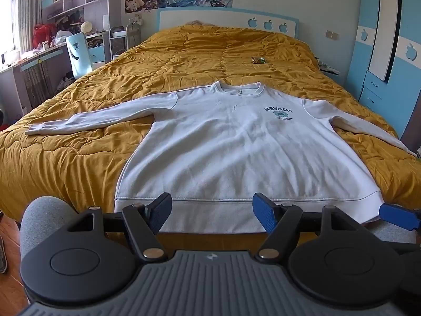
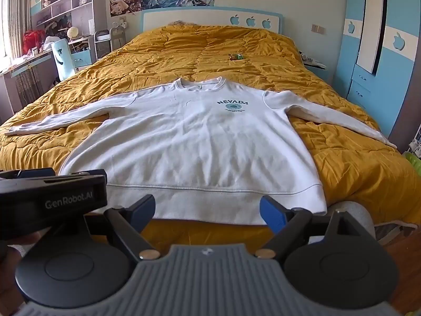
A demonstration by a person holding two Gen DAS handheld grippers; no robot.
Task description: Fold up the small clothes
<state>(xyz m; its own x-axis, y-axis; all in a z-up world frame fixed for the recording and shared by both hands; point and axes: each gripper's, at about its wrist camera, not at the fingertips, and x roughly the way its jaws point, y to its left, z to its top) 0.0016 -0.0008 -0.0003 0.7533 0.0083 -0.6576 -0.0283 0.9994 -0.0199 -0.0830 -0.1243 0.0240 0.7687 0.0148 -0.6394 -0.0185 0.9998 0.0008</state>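
A white long-sleeved sweatshirt (image 1: 236,147) with a dark "NEVADA" print lies flat, front up, on the yellow quilt, sleeves spread to both sides and hem toward me; it also shows in the right wrist view (image 2: 189,142). My left gripper (image 1: 211,212) is open and empty, hovering just before the hem's left half. My right gripper (image 2: 206,212) is open and empty before the hem's right half. The right gripper's blue fingertip (image 1: 397,216) shows at the left view's right edge, and the left gripper's black body (image 2: 50,197) sits at the right view's left.
The bed with its yellow quilt (image 1: 184,60) fills the room's middle, with a white and blue headboard (image 1: 226,19) behind. A small packet (image 1: 259,60) lies on the quilt beyond the collar. A desk, chair and shelves (image 1: 76,50) stand left; a blue wardrobe (image 1: 389,60) stands right.
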